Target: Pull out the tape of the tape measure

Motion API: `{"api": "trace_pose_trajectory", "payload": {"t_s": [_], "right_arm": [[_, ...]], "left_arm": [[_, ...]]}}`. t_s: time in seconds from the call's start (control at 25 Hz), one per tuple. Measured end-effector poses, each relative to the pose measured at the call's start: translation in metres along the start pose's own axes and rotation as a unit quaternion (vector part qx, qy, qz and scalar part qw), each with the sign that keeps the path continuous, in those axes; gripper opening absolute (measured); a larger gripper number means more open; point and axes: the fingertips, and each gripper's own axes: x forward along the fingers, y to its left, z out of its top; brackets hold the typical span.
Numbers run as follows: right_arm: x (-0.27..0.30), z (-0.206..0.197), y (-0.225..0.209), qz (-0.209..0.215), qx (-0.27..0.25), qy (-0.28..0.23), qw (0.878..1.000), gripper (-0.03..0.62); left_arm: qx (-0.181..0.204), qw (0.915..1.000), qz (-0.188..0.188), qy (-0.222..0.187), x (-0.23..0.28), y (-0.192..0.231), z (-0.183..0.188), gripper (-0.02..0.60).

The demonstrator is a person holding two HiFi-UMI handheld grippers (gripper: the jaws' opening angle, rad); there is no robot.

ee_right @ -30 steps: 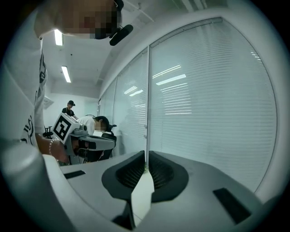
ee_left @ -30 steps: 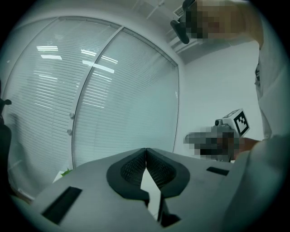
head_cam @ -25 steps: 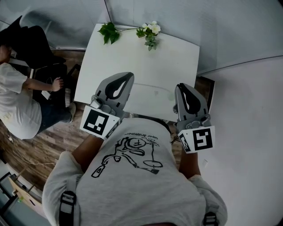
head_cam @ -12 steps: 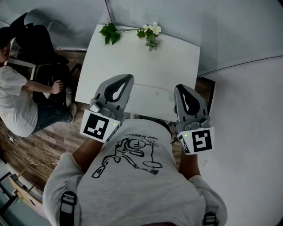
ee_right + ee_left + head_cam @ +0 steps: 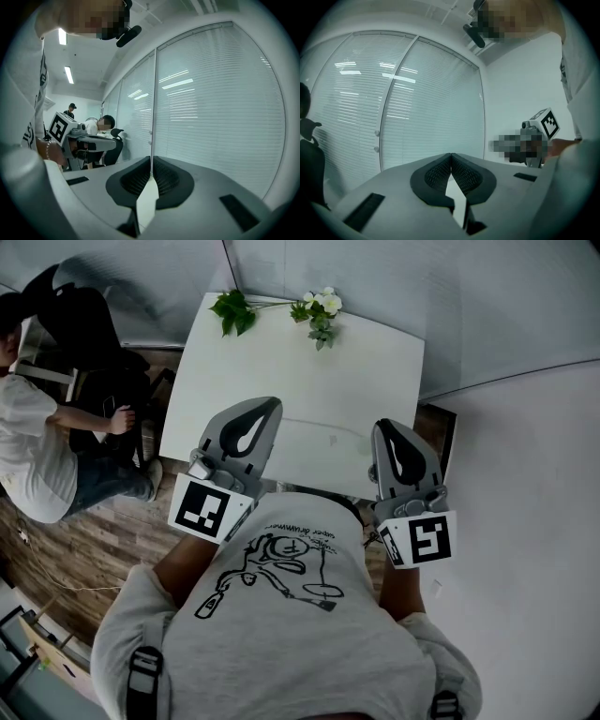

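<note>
I hold the left gripper and the right gripper side by side at the near edge of the white table; both pairs of jaws are pressed together, nothing between them; a flower sprig lies at the far edge; I cannot tell where the tape measure is.

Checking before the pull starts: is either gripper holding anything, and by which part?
Nothing is held: the left gripper and right gripper are both shut, empty.
</note>
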Motion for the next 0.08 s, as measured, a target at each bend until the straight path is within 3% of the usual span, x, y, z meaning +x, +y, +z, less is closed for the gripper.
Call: {"api": "trace_pose_trajectory", "payload": {"t_s": [0.08], "right_arm": [[0.0003,-0.0001,-0.0004,0.000,0.000,0.000,1.000,0.025]], "left_arm": [[-0.005,0.9999,-0.002,-0.010,0.0004,-0.0002,0.0040,0.020]]}}
